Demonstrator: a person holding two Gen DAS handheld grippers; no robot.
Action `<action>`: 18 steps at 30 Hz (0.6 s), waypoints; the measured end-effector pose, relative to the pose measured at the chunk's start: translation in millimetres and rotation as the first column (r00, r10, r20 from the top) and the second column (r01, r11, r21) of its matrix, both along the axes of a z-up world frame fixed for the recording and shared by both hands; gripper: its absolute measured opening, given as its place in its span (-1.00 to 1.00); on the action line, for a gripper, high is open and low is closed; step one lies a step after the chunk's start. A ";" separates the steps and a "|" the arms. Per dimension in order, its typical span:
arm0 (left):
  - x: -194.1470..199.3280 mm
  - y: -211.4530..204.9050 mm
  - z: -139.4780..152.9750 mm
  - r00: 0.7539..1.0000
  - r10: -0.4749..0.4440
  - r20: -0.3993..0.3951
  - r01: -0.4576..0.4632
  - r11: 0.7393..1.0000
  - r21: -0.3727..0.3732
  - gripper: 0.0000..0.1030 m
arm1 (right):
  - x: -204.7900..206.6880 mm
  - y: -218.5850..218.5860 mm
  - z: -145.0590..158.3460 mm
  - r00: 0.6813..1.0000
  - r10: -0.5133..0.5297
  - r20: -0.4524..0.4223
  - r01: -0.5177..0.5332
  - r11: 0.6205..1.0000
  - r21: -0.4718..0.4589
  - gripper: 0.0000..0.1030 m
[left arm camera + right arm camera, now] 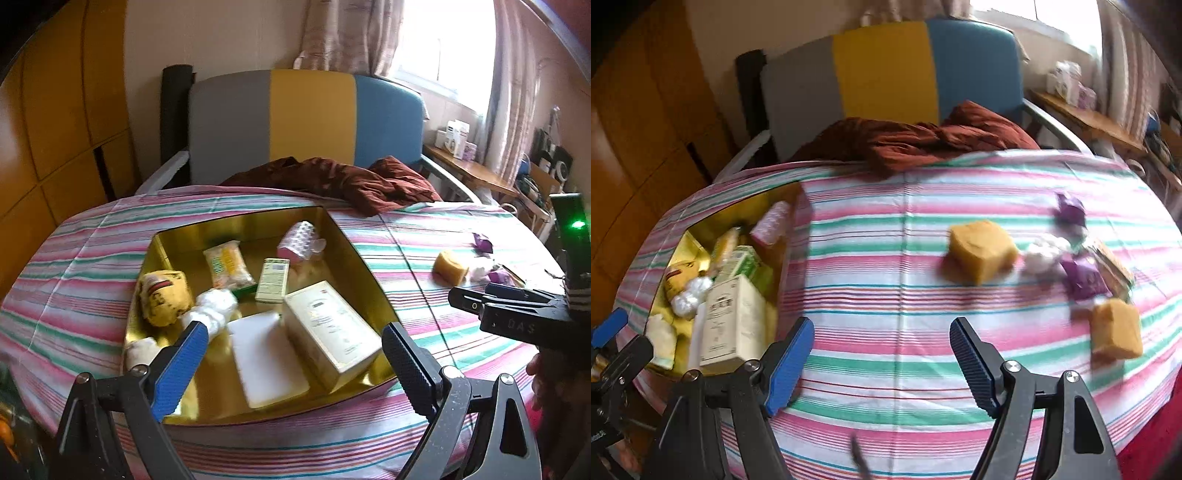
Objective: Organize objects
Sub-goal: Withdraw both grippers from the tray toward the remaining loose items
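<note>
The left claw (291,354) hangs released, jaws wide apart and empty, above the near end of a shallow gold tray (364,254) that sits on the striped cloth (424,240) covering the tabletop. Right under this claw lie a flat white box (267,360) and, touching its right side, a pale cream carton (330,330). Farther in are a small green-and-white box (272,280), a yellow snack packet (228,265) and a pink bubble-wrapped roll (300,240) near the tray's far wall; at the left side sit a yellow pouch (164,297), a white crumpled wad (214,308) and a small cream piece (142,350) in the near-left corner. The right claw (882,363) is likewise released and empty, its blue pads spread over bare striped cloth, well apart from the tray's right wall. To the right of that claw, loose on the cloth, lie a yellow sponge block (982,249), a second sponge block (1115,328) nearer the edge, a white tuft (1043,254) and purple wrappers (1084,278) bunched together between them; motion blur hides their finer detail. Beyond the tabletop's far edge a rust-brown cloth (343,177) is heaped on a chair (310,122) with a grey, yellow and blue back
</note>
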State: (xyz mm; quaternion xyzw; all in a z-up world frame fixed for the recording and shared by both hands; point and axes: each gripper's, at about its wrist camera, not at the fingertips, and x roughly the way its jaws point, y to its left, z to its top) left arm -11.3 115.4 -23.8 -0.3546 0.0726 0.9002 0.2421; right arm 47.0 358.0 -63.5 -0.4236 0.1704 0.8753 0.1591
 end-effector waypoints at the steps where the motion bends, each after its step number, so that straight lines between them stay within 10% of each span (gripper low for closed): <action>1: 0.5 3.2 0.3 1.000 -0.009 0.000 0.009 1.000 -0.001 0.86 | 4.2 9.0 -2.0 1.000 -0.023 0.004 0.023 1.000 -0.016 0.50; 18: 17.2 76.5 9.0 0.977 -0.211 -0.004 0.211 0.977 -0.016 0.86 | 91.6 167.5 10.2 0.890 -0.455 0.008 0.450 0.877 -0.167 0.50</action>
